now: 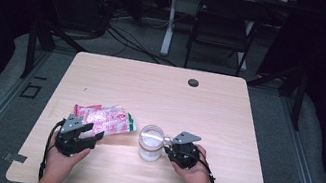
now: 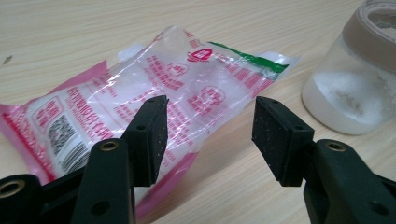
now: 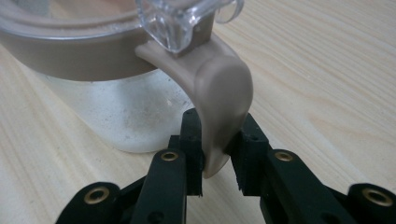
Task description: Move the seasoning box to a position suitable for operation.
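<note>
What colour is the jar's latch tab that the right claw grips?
Beige-tan latch tab, clearest in the right gripper view.

Left gripper [image 2: 208, 135] gapes wide — right gripper [image 3: 217, 154] pinched narrow

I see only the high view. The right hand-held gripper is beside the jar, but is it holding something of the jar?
Observer: Yes. In the right gripper view the right hand-held gripper has its pads pressed on the beige handle of the jar.
Operator: And the left one, does it hold the packet?
Observer: No. In the left gripper view the left hand-held gripper stands open just before the packet, its pads not on it.
Operator: Is the jar empty?
Observer: No. White powder lies in its bottom part.
</note>
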A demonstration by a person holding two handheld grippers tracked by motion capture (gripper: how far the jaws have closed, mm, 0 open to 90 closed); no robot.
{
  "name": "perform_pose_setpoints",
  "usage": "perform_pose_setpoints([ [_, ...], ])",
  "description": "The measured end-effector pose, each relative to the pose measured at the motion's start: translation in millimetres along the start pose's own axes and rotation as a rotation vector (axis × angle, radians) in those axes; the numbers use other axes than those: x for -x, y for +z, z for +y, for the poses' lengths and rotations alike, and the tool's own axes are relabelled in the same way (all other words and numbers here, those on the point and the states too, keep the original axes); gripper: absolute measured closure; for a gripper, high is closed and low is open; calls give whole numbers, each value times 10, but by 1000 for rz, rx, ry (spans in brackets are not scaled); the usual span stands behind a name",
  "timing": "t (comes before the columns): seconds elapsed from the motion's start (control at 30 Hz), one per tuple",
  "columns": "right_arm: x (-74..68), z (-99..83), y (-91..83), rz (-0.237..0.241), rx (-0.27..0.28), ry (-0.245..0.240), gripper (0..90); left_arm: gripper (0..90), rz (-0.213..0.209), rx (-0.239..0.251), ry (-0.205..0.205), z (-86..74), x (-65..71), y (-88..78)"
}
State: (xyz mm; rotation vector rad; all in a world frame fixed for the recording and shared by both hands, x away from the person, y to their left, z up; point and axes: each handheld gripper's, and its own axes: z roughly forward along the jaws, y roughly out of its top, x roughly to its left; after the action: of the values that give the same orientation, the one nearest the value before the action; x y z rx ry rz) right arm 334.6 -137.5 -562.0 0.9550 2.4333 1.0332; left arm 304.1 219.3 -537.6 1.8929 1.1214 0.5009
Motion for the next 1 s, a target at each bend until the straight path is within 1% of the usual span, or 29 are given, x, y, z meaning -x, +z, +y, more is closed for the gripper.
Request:
perform_pose_setpoints([
  [0.03,-15,-12,-13,11,0,-8,760,460,-12,2,7,15,29,17],
  [0.1,-26,-21,-27,21,-1,-24,760,462,-17,2,11,22,44,25],
  [0.23,-34,-31,-41,30,-5,-39,760,469,-35,-1,31,42,100,54],
  [0.3,-22,-46,-39,32,8,-39,759,477,-43,-4,38,49,125,64],
  [0.33,-12,-54,-39,26,15,-34,738,481,-47,-10,42,54,135,65],
  [0.37,-1,-58,-46,8,15,-28,700,486,-53,-7,41,56,147,71],
  [0.4,12,-62,-55,6,21,-20,676,490,-59,-5,38,59,158,76],
  [0.47,26,-67,-80,1,34,-4,668,497,-67,-9,42,67,176,84],
  [0.57,7,-62,-135,-14,38,0,641,500,-66,-9,47,84,212,92],
  [0.63,-16,-55,-196,-2,34,2,610,502,-74,-5,49,109,229,70],
  [0.7,-51,-49,-284,0,26,15,577,494,-96,0,40,160,247,41],
  [0.77,-77,-33,-392,10,24,32,568,482,-119,-1,35,225,284,19],
  [0.83,-89,15,-500,1,30,47,549,472,-137,-8,30,303,340,12],
  [0.87,-92,55,-545,-1,23,55,548,470,-151,-11,31,347,369,10],
  [0.9,-99,100,-585,-11,20,52,546,466,-158,-8,37,392,400,11],
  [0.93,-108,149,-622,-35,17,46,557,462,-158,-2,42,440,434,14],
  [1.0,-113,252,-693,-69,14,36,608,464,-172,-5,59,539,486,39],
])
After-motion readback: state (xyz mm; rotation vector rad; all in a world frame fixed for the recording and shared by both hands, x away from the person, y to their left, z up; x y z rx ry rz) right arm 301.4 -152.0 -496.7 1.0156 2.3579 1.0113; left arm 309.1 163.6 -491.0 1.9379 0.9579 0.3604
